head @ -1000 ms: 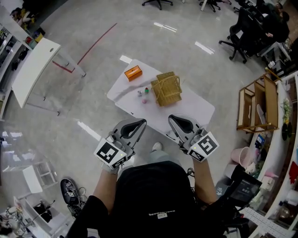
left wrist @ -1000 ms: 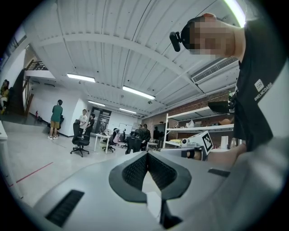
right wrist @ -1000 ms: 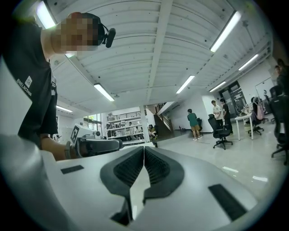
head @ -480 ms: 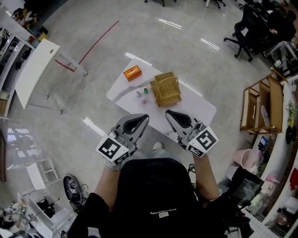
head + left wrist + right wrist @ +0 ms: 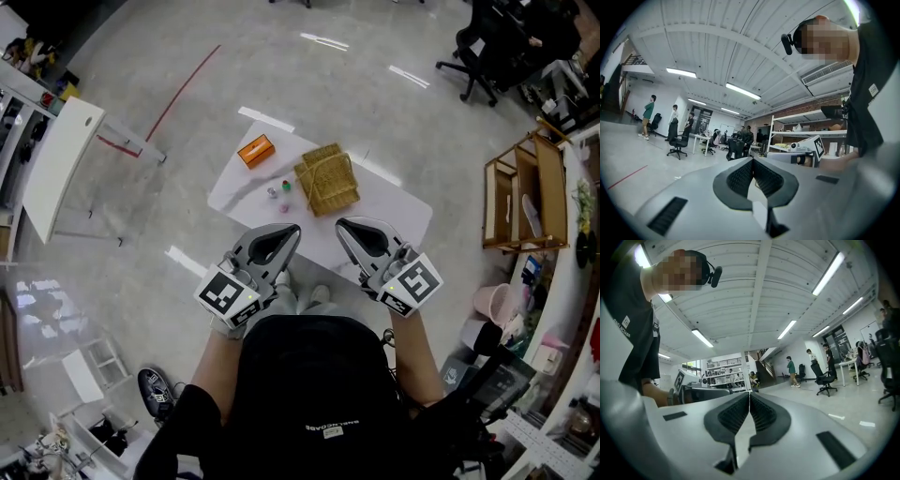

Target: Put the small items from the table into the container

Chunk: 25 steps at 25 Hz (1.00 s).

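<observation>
a long white desk (image 5: 56, 164) stands at the left on the pale glossy floor (image 5: 375, 103), a red line (image 5: 187, 84) marked near it. at the right stands a wooden shelf cart (image 5: 525, 192), a pink bucket (image 5: 489, 302) below it in the head view, and black office chairs (image 5: 478, 56) at top right.

Small items (image 5: 285, 186) beside the wicker basket (image 5: 327, 178): too tiny for any identification.

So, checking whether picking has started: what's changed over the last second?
The left gripper and right gripper have come a little nearer the table as the person steps up. Nothing was gripped or released: both stay shut and empty. The small items, basket and orange box lie untouched.
</observation>
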Each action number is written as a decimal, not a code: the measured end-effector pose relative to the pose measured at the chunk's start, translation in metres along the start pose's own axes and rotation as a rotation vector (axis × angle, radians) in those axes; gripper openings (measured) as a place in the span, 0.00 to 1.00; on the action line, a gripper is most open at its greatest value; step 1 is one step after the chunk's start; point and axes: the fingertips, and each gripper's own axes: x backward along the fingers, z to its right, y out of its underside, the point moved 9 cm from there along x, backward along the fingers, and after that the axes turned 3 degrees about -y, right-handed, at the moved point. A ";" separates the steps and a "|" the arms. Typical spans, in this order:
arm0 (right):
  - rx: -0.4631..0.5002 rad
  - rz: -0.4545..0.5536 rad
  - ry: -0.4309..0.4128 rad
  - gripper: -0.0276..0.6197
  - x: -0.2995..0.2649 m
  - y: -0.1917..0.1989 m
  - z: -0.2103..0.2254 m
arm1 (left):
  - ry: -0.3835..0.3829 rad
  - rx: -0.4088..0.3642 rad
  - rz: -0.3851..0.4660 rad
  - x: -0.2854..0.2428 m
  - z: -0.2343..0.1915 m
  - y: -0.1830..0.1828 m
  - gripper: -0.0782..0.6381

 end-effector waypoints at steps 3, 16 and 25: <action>0.007 0.001 0.030 0.06 -0.007 -0.001 0.004 | 0.035 -0.004 -0.006 -0.005 -0.014 -0.001 0.12; 0.006 -0.034 0.092 0.06 -0.046 0.005 0.003 | 0.131 0.032 -0.032 -0.007 -0.061 0.001 0.12; -0.022 -0.063 0.133 0.06 -0.060 0.016 0.004 | 0.139 0.056 -0.043 -0.010 -0.090 0.017 0.12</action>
